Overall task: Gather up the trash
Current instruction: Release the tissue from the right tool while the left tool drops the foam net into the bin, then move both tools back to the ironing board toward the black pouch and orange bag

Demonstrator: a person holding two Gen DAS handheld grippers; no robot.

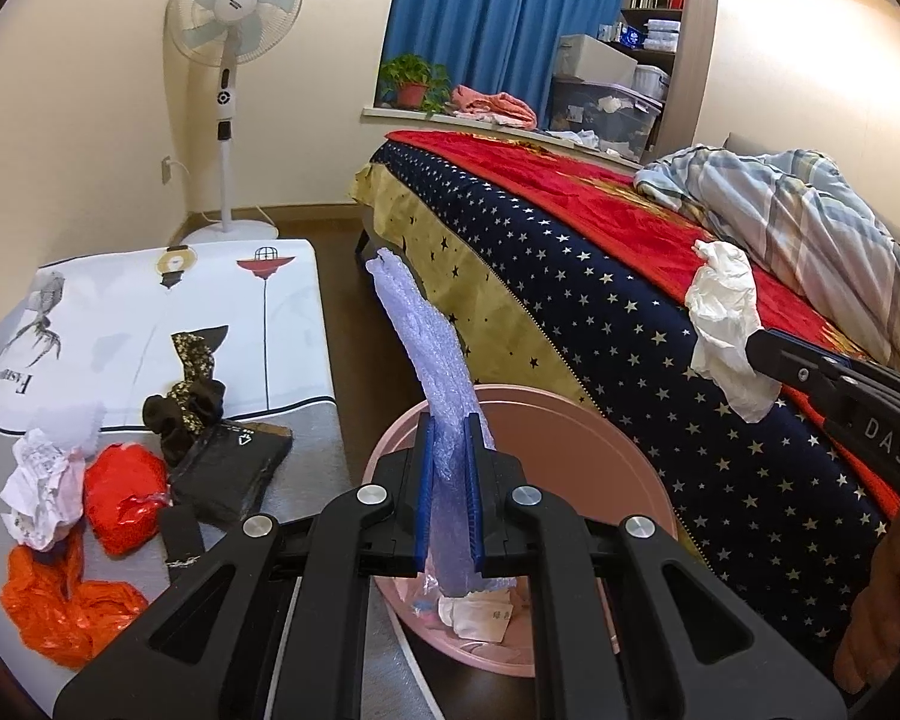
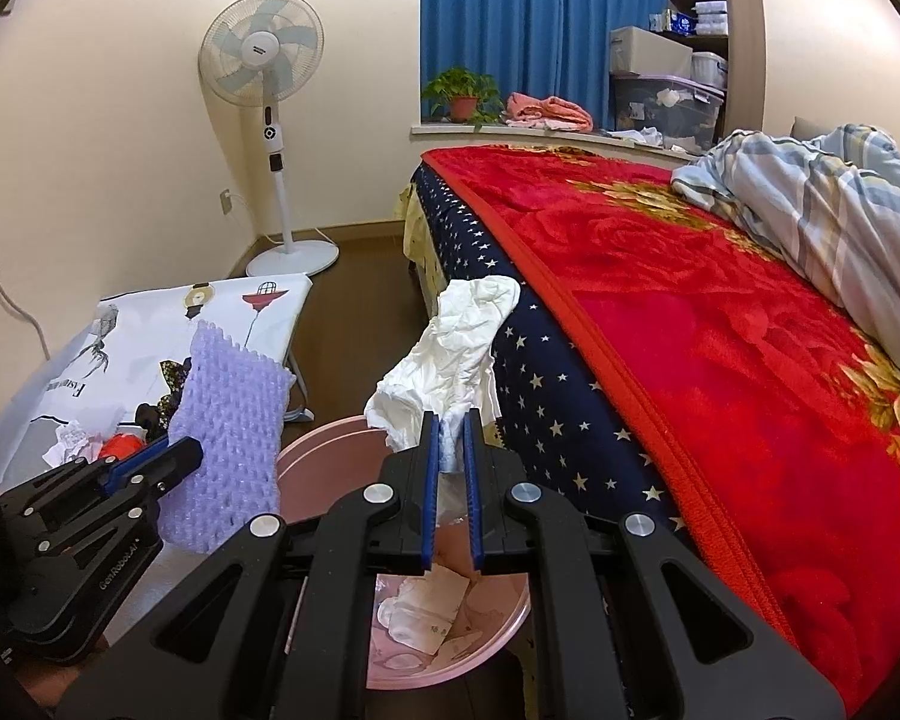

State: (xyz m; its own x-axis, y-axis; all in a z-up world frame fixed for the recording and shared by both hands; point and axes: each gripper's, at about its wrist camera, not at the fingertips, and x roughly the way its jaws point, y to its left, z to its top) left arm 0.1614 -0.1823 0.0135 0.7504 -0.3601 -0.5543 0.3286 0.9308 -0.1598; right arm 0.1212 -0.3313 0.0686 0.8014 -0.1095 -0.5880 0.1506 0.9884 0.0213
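My left gripper holds a strip of purple foam netting that stands up from between its blue pads, directly over the pink trash bin. My right gripper holds a crumpled white tissue that rises above its tips, also over the bin's mouth. Inside the bin I see white paper scraps already lying at the bottom.

The bin sits on the floor in a narrow gap: the bed with its red blanket and starred side panel runs just beside it on the right, and a low table with a printed white cloth stands just beside it on the left. More litter waits on that table: an orange plastic bag, a red wrapper, a crumpled paper and a black package. A standing fan is well apart, against the far wall.

Both pairs of jaws stand narrow, each clamped on its piece, the two grippers near one another above the bin.
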